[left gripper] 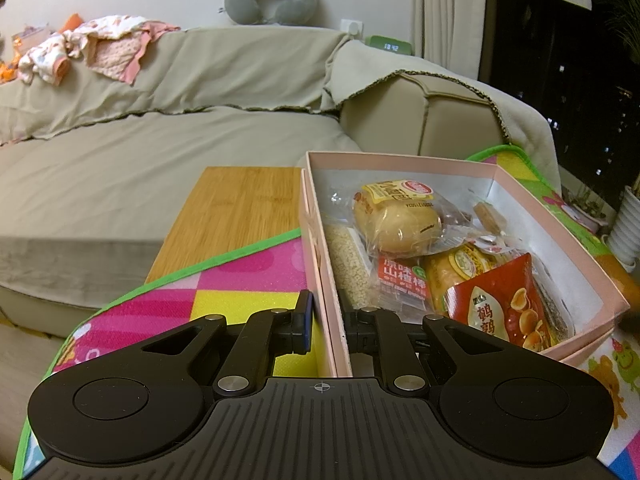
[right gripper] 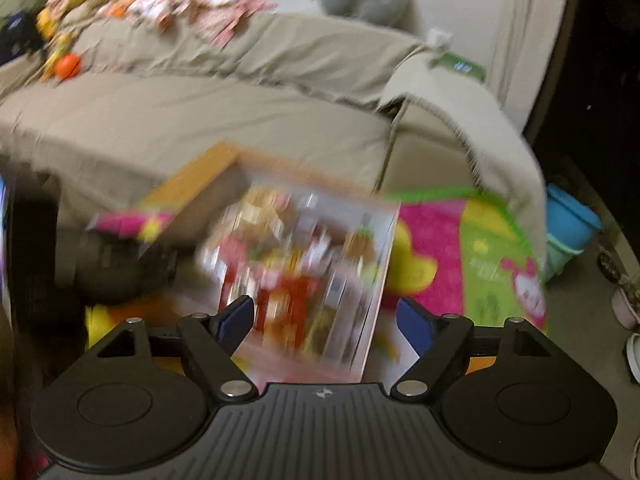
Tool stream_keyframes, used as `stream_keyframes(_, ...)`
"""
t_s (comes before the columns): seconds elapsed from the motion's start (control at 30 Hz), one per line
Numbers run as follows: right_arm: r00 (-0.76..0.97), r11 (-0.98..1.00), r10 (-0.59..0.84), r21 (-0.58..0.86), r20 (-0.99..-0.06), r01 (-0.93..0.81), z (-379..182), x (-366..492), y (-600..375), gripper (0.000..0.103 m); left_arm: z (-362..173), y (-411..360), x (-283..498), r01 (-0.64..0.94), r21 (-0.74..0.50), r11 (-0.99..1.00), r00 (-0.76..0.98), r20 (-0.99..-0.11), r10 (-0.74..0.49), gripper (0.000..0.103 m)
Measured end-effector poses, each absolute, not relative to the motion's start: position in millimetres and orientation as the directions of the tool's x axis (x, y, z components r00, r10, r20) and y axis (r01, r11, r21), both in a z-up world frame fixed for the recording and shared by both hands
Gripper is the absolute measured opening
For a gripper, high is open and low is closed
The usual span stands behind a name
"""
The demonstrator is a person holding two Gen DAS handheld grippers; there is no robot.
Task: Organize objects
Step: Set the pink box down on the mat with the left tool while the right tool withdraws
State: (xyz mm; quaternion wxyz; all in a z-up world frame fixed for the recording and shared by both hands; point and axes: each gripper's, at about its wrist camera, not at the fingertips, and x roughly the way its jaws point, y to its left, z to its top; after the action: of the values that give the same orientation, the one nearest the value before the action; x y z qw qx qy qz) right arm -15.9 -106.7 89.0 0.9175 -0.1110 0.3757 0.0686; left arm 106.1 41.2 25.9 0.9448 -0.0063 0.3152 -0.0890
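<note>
**Kid:** Black fingers of your left gripper (left gripper: 326,320) sit closest, and they are pinched shut on the near wall of the pink box (left gripper: 404,160). One finger is outside the wall, one is inside.

**Helper:** Right. What could go wrong for you?

**Kid:** The wall is thin card. If you tug or twist, it could bend or tear, and the box could slide on the bright play mat (left gripper: 240,280). Then the snacks may spill.

**Helper:** Which snacks?

**Kid:** I see a bun in a clear bag (left gripper: 396,220) and a red packet (left gripper: 500,304) close to your inside finger. They lie loose in a pile.

**Helper:** And your right gripper (right gripper: 326,320)?

**Kid:** Its blue fingers (right gripper: 416,324) are spread wide with nothing held. The box lies just past the tips, but the picture is very blurry, so I cannot tell which snack is under them.

**Helper:** So the risk?

**Kid:** You might poke down too fast, squash a bun, or knock the box edge.
</note>
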Motion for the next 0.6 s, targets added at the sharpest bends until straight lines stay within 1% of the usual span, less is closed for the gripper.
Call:
stream_keyframes(0.1, 0.689, 0.961, 0.048, -0.156, -0.723, -0.230, 60.1, -31.0, -114.3, 0.079, 26.5, 34.6, 109.4, 0.159, -0.041, 0.986, 0.786, -0.599, -0.152, 0.013)
stream_keyframes(0.2, 0.699, 0.968, 0.042, -0.145, -0.714, -0.207, 40.4, -30.4, -124.5, 0.079, 26.8, 23.6, 115.8, 0.153, -0.003, 0.988, 0.786, -0.606, -0.123, 0.013)
stream_keyframes(0.3, 0.708, 0.982, 0.064, -0.083, -0.704, -0.171, 28.5, -18.3, -138.8, 0.079, 26.8, 5.2, 129.5, 0.162, 0.021, 0.987, 0.782, -0.612, -0.115, 0.013)
stream_keyframes(0.37, 0.729, 0.987, 0.069, -0.060, -0.681, -0.150, 21.9, -11.7, -145.1, 0.079, 26.5, -8.8, 141.5, 0.178, 0.023, 0.984, 0.782, -0.610, -0.127, 0.014)
stream_keyframes(0.43, 0.757, 0.988, 0.046, -0.084, -0.651, -0.132, 17.4, -7.5, -147.4, 0.079, 25.4, -17.5, 154.4, 0.194, 0.024, 0.981, 0.786, -0.602, -0.141, 0.015)
stream_keyframes(0.47, 0.770, 0.990, 0.033, -0.086, -0.637, -0.114, 15.1, -5.4, -149.9, 0.079, 24.9, -19.2, 158.7, 0.191, 0.045, 0.981, 0.790, -0.600, -0.126, 0.018)
stream_keyframes(0.5, 0.779, 0.992, 0.033, -0.078, -0.626, -0.104, 13.0, -4.1, -152.7, 0.079, 24.4, -19.7, 161.9, 0.164, 0.081, 0.983, 0.796, -0.600, -0.083, 0.035)
stream_keyframes(0.53, 0.787, 0.993, 0.037, -0.066, -0.615, -0.098, 10.7, -3.8, -155.5, 0.079, 23.7, -17.3, 164.4, 0.130, 0.102, 0.986, 0.795, -0.605, -0.042, 0.048)
stream_keyframes(0.57, 0.792, 0.994, 0.039, -0.059, -0.610, -0.094, 9.1, -4.5, -156.8, 0.079, 22.8, -15.2, 164.6, 0.095, 0.113, 0.989, 0.796, -0.606, -0.008, 0.070)
stream_keyframes(0.6, 0.796, 0.994, 0.040, -0.055, -0.604, -0.091, 8.4, -5.2, -158.0, 0.079, 22.5, -12.3, 163.1, 0.070, 0.116, 0.991, 0.798, -0.603, 0.014, 0.078)
